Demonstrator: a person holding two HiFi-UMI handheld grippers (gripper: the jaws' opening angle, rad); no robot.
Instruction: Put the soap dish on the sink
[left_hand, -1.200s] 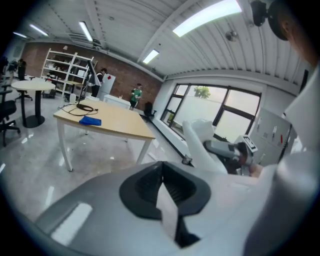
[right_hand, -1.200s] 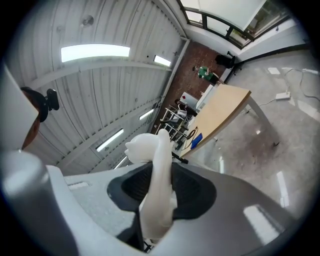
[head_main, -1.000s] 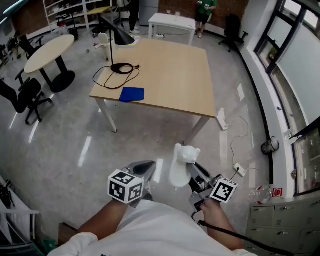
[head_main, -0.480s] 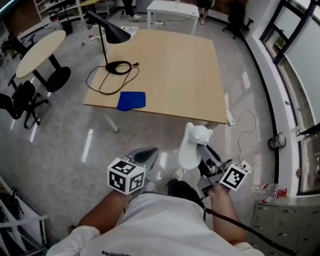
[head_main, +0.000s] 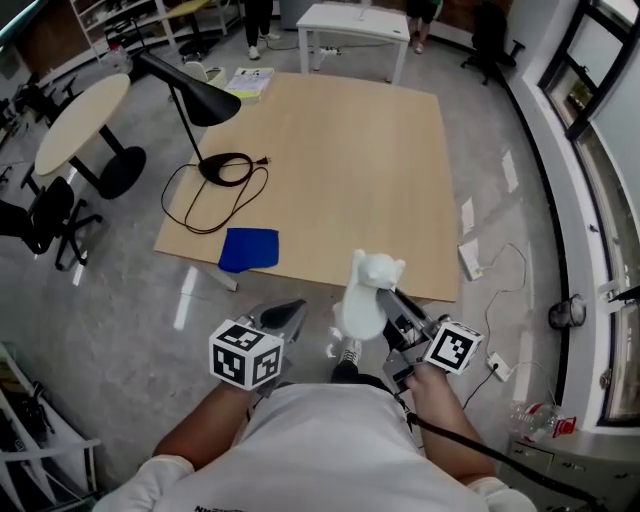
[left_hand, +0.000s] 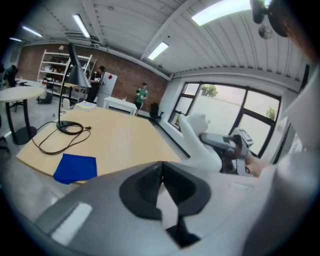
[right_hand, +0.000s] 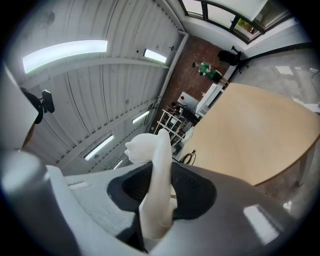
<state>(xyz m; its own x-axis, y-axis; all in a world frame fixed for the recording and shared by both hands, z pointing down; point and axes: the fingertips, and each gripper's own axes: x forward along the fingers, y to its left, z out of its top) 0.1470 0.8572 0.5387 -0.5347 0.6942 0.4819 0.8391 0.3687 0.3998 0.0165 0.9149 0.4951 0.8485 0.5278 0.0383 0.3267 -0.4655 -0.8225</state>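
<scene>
The white soap dish (head_main: 365, 298), shaped like a small animal, stands on edge between the jaws of my right gripper (head_main: 385, 307), which is shut on it. In the right gripper view the soap dish (right_hand: 156, 180) fills the gap between the dark pads and rises above them. My left gripper (head_main: 288, 314) is held beside it at the left, shut with nothing in it. In the left gripper view its jaws (left_hand: 161, 181) meet, and the soap dish (left_hand: 199, 144) shows off to the right. Both grippers hang in the air just short of a wooden table's near edge. No sink is in view.
The light wooden table (head_main: 350, 150) ahead carries a black desk lamp (head_main: 188, 98), its coiled cord (head_main: 225, 172) and a blue cloth (head_main: 248, 248). A round table (head_main: 80, 110) and a black chair (head_main: 40, 220) stand at left. Cables and a power strip (head_main: 469, 262) lie on the floor at right.
Both grippers have travelled forward together, and the wooden table has come nearer, its near edge now just ahead of them. The soap dish stays in the right gripper.
</scene>
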